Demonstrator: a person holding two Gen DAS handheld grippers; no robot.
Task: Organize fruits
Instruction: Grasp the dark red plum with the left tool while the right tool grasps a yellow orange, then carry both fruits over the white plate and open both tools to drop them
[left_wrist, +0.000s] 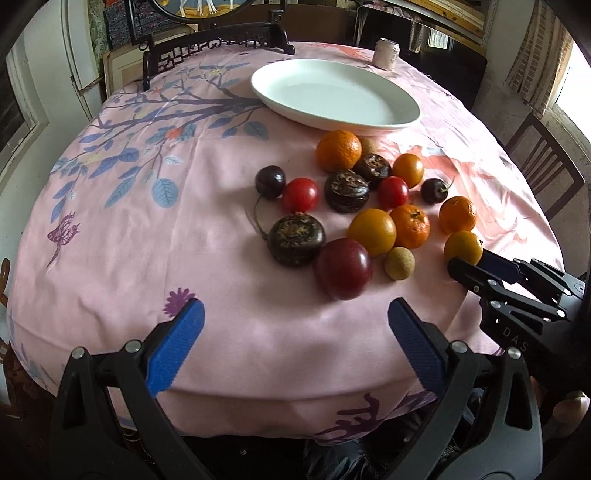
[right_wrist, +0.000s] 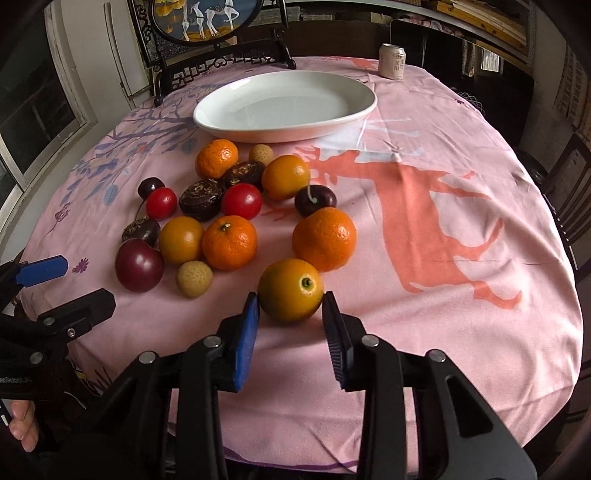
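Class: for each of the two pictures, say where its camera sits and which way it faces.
Left wrist: on the left gripper, angled down at fruit; own open blue pads show.
Right wrist: on the right gripper, angled down; pads touch a yellow-orange fruit.
Shared: white plate, can, and each other's gripper.

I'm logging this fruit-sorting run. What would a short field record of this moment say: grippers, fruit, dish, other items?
right gripper: closed on the nearest yellow-orange fruit, pads on both its sides, fruit on the cloth
left gripper: open, nothing between its pads, near the table's front edge
dish: white, oval, nothing in it, behind the fruit
loose fruit: cluster on the pink tablecloth, none in the dish
nearest to left gripper: dark red plum
other: drink can at the far edge
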